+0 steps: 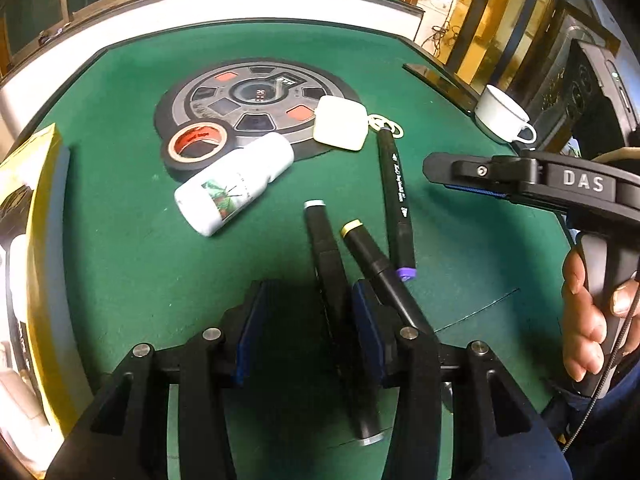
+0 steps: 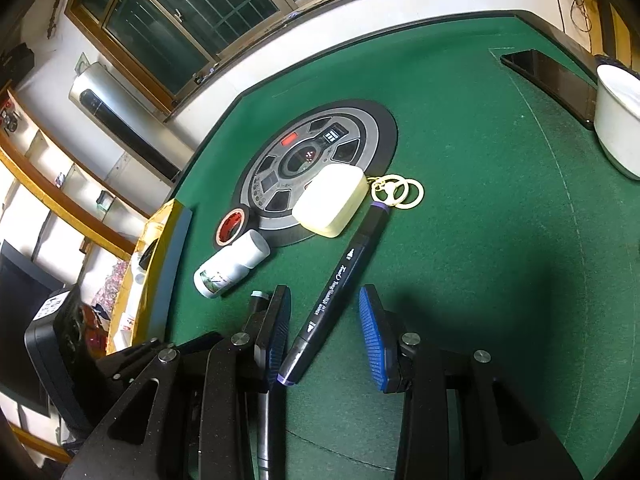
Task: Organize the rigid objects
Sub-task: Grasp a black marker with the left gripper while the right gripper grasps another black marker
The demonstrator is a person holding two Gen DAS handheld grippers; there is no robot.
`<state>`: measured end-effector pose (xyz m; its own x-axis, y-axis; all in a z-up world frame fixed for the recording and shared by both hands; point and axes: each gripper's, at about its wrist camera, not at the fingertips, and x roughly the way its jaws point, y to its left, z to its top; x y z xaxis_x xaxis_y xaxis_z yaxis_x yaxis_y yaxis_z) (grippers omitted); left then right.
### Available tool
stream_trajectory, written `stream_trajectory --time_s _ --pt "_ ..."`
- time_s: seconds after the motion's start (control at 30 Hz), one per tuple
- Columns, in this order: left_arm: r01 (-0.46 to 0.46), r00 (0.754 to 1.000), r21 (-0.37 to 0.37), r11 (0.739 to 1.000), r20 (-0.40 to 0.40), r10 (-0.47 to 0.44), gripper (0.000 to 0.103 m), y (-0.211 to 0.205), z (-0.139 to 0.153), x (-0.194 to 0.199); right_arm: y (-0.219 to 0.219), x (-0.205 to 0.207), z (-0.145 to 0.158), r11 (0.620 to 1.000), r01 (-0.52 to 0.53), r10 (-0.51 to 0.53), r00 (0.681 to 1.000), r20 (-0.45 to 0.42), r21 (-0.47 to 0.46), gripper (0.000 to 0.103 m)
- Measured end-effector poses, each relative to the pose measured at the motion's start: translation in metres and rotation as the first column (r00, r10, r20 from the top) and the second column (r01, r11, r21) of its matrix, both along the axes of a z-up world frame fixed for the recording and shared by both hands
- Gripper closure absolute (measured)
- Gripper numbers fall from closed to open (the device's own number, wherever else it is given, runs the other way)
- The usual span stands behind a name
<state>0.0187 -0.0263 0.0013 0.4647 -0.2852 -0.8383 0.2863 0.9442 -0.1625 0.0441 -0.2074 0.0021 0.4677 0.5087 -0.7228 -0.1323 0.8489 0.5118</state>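
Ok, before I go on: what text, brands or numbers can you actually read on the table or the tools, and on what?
"DAS": raised letters on the right gripper body, seen from the left wrist.
Script print along the purple-capped marker: starts like "Touch", the rest too blurred to read.
White bottle: picture label, its small print unreadable.
Red-cored tape roll: dark print inside the core, unreadable.
Round centre panel: red lit dots and a small display, unreadable.
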Motion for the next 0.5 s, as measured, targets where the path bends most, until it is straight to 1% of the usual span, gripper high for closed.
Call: stream_trajectory --time_s 0.07,0.13,0.23,0.27,0.33,0.37,0.4,0.43,0.47,0.5 --pt "0.010 1.000 0.013 1.000 -0.009 -0.010 0.060 -0.004 -0.005 -0.001 0.004 0.001 -0.003 1.000 0.004 -0.004 1.000 -0.007 -0.030 0.072" --pt "0.029 0.999 0.079 0.996 0.025 -0.031 0.060 -0.012 -0.005 -0.006 0.007 0.002 -0.005 0.999 0.007 -0.007 1.000 -0.006 -0.054 0.072" --pt "0.030 0.999 0.124 0.992 0.041 -0.035 0.060 -0.022 -0.006 -0.003 0.015 0.007 -0.005 0.994 0.021 -0.021 1.000 0.004 -0.103 0.072" --pt "0.028 0.998 0.138 0.990 0.055 -0.036 0.059 -0.024 -0.006 -0.004 0.021 0.010 -0.006 0.990 0.021 -0.021 1.000 0.005 -0.139 0.072" --pt "0.023 0.997 0.138 0.990 0.069 -0.033 0.059 -0.025 -0.006 -0.005 0.034 0.013 -0.008 0.980 0.009 -0.008 1.000 0.008 -0.198 0.072" --pt "0.027 0.996 0.139 0.990 0.075 -0.038 0.058 -0.024 -0.007 -0.005 0.042 0.015 -0.012 0.968 0.002 -0.001 1.000 0.004 -0.251 0.072" --pt "0.032 0.996 0.137 0.990 0.081 -0.043 0.062 -0.023 -0.007 -0.007 0.046 0.016 -0.016 0.960 -0.006 0.006 1.000 0.000 -0.279 0.071" --pt "0.035 0.995 0.127 0.991 0.085 -0.046 0.077 -0.022 -0.006 -0.008 0.048 0.014 -0.017 0.953 -0.005 0.014 1.000 0.026 -0.304 0.073" --pt "0.037 0.995 0.121 0.992 0.087 -0.048 0.086 -0.021 -0.006 -0.010 0.050 0.013 -0.016 0.942 -0.016 0.028 0.999 0.030 -0.335 0.074" --pt "0.034 0.995 0.122 0.992 0.087 -0.045 0.091 -0.019 -0.005 -0.011 0.048 0.012 -0.016 0.943 -0.021 0.033 0.999 0.032 -0.331 0.083"
